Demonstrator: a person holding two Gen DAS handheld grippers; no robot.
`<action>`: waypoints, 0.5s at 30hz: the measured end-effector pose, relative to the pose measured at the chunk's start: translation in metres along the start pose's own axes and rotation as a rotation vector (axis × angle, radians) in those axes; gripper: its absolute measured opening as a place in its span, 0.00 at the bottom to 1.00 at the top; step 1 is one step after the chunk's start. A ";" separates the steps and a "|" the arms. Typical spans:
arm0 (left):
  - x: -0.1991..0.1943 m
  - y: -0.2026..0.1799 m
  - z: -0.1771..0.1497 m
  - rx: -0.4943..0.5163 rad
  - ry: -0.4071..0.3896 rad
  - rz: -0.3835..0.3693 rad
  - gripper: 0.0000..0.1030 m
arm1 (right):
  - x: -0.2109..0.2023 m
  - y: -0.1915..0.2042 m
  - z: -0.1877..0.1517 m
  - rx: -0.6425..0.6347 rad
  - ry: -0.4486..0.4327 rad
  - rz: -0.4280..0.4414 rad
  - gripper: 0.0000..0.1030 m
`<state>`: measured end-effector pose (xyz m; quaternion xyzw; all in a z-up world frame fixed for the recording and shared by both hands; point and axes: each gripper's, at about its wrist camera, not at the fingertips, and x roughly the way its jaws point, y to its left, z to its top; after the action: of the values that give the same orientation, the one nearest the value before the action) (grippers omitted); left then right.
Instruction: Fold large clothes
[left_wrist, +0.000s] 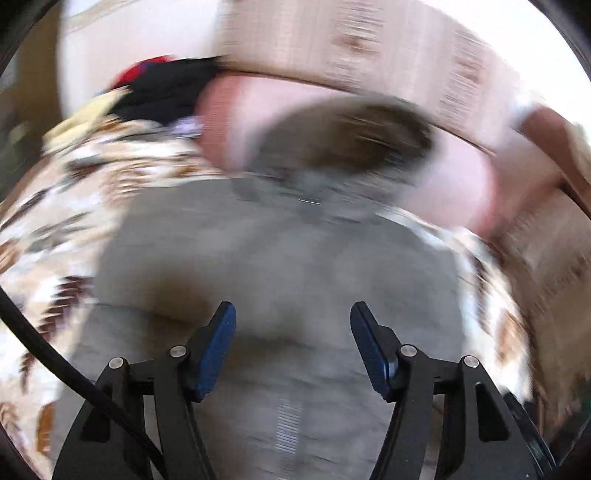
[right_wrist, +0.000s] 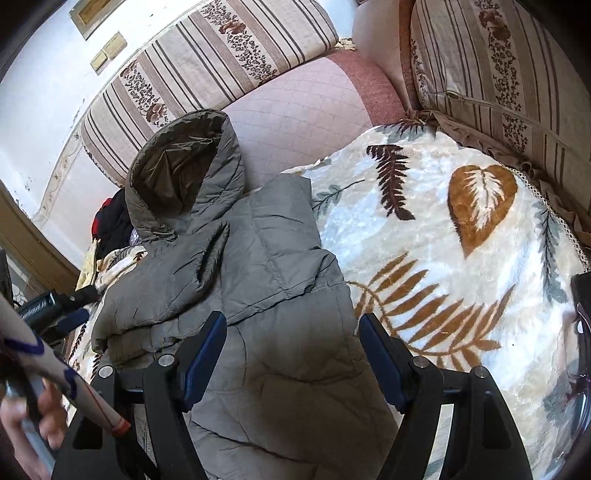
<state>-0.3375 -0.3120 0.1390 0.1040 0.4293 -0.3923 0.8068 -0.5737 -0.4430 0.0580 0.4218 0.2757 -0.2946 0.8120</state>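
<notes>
We see one grey padded hooded jacket (right_wrist: 258, 266) lying across the middle of the right wrist frame on one leaf-print blanket (right_wrist: 461, 258), its hood (right_wrist: 184, 162) toward the upper left, sides already turned in. We judge it light, soft and puffy, with a slick shell that springs back, so it is best taken at a hem or folded edge, pinching several layers. Both grippers are empty: the left gripper (left_wrist: 293, 314) hangs with jaws apart over the blurred grey cloth, and the right gripper (right_wrist: 293, 325) stands wide above the lower body. Two striped cushions (right_wrist: 221, 55) sit behind.
</notes>
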 end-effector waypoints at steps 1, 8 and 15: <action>0.005 0.018 0.005 -0.029 0.000 0.057 0.62 | 0.001 0.001 0.000 -0.005 0.002 0.001 0.77; 0.065 0.079 -0.003 -0.111 0.134 0.147 0.62 | 0.007 0.008 -0.002 -0.029 0.016 0.004 0.77; 0.076 0.063 -0.027 -0.110 0.174 0.143 0.62 | 0.015 0.011 -0.004 -0.050 0.026 -0.008 0.77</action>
<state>-0.2843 -0.2975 0.0533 0.1236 0.5099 -0.2993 0.7970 -0.5571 -0.4386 0.0517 0.4041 0.2950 -0.2855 0.8174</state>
